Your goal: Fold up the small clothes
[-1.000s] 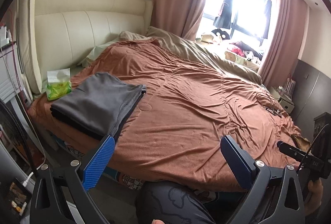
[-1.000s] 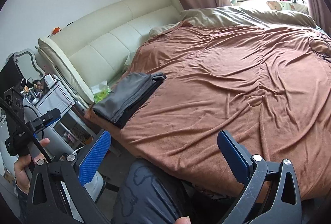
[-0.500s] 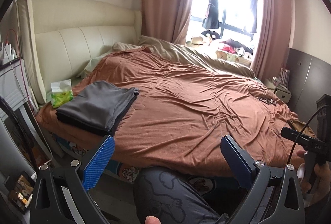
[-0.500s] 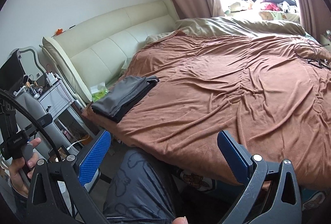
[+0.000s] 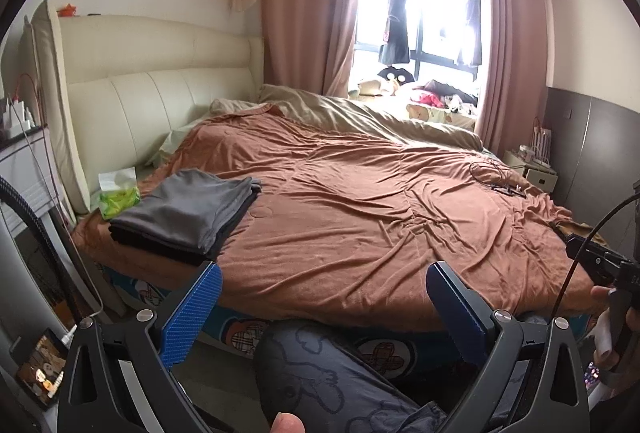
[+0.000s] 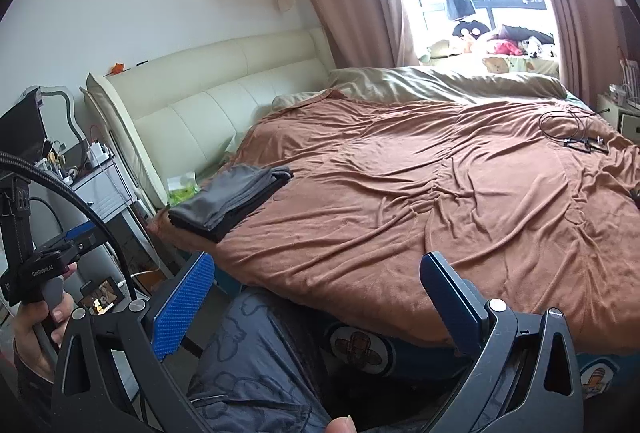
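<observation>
Both grippers are held off the near edge of the bed, above the person's patterned trouser leg (image 5: 320,373), and neither touches any fabric. The left gripper (image 5: 320,297) has its blue-padded fingers (image 5: 192,309) spread wide apart with nothing between them. The right gripper (image 6: 316,289) stands likewise, fingers (image 6: 184,305) fully apart and empty. In the right wrist view, the hand (image 6: 36,329) gripping the left tool's handle shows at the lower left edge.

The task item, a stack of folded grey clothes (image 5: 188,213), lies on the brown blanket (image 5: 380,217) at the bed's near left corner, close to the cream padded headboard (image 5: 152,101). The stack appears to hold a grey piece on top of darker ones, though the number of layers cannot be determined from either view. A green tissue pack (image 5: 118,193) sits just beside the stack, between it and the headboard. The same stack (image 6: 228,201) is visible in the right wrist view, well apart from both grippers.

A beige duvet (image 5: 360,117) is bunched along the far side of the bed. A coiled black cable (image 5: 496,177) rests on the blanket near the right side. Dark garments (image 5: 396,21) hang in the window between pink curtains (image 5: 308,5). A phone (image 6: 102,297) with a lit screen lies on the floor by the bedside cabinet (image 6: 100,189).
</observation>
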### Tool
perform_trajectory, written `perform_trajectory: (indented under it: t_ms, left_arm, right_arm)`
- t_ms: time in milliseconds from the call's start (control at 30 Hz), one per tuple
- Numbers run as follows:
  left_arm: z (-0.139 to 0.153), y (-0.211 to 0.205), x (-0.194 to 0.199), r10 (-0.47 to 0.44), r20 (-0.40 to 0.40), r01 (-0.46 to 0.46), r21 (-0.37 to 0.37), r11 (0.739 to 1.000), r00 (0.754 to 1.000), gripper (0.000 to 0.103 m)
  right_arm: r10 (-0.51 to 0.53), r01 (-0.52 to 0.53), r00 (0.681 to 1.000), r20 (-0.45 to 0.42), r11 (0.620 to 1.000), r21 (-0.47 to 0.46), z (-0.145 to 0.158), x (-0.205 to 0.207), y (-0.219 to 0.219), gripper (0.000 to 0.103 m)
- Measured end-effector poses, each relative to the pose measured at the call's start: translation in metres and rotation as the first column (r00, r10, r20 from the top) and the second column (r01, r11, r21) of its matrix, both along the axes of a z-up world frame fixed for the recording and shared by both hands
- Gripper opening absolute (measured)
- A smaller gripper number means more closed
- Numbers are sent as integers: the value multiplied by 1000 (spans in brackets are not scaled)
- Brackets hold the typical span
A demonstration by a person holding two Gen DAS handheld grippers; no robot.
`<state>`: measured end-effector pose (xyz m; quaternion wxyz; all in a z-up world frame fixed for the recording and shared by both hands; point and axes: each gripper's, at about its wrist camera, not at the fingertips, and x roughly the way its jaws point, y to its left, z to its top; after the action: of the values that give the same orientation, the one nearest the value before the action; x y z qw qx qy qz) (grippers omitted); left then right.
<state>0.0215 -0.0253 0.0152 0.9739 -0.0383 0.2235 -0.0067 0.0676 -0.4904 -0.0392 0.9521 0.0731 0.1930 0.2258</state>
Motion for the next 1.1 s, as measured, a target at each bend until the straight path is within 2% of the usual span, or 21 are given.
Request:
perform_trajectory:
  t_ms: [200, 467, 1100]
  left_arm:
    - [-3, -8, 1, -19, 6, 19, 23, 1000, 1000, 103]
    - [-3, -4, -4, -2, 14, 2, 8, 1000, 1000, 103]
    - [2, -4, -15, -1, 25, 1, 7, 1000, 1000, 103]
  right_arm:
    - [-55, 56, 997, 50, 998, -22, -10, -13, 1, 103]
    - [-49, 51, 998, 46, 998, -32, -15, -19, 9, 103]
    - [-68, 69, 997, 35, 997, -44, -5, -24, 6, 103]
